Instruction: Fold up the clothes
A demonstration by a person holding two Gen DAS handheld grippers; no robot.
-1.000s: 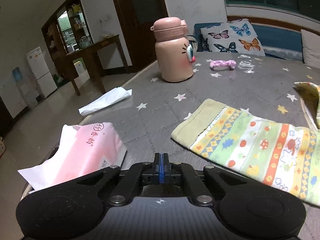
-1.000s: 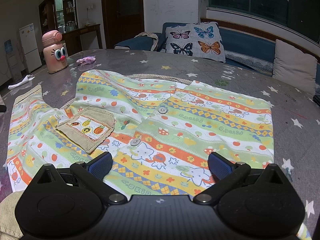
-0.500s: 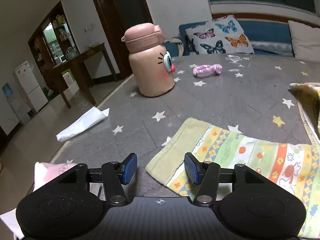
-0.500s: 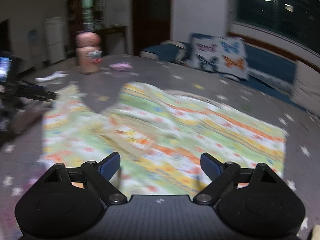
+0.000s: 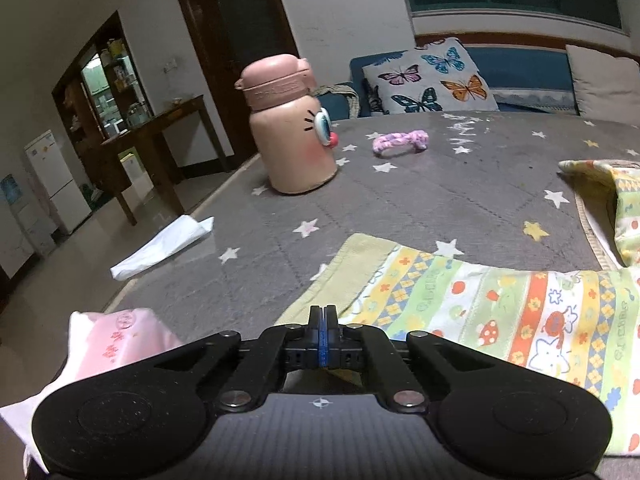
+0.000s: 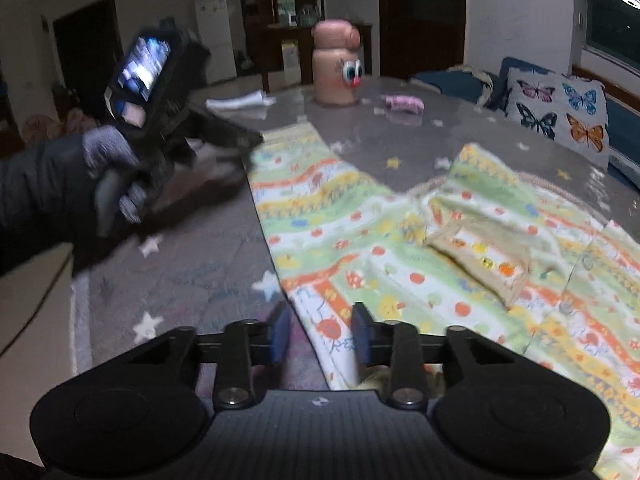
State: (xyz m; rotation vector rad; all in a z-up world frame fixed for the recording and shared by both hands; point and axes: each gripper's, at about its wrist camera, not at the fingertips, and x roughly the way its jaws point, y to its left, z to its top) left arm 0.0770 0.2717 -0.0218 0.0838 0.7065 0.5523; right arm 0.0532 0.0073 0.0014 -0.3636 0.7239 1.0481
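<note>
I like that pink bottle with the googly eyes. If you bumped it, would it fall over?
The pink bottle probably stays upright under a light bump: its body looks wide and squat. A push near the lid might tip it, and its rounded sides would likely let it roll on the table.

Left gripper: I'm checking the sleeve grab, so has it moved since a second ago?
Yes. The left gripper moved forward toward the pink bottle, and is now shut at the sleeve cuff.

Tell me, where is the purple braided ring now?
In the left wrist view, the purple braided ring lies on the grey star-patterned table, far side, just right of the pink bottle and before the butterfly cushion.
</note>
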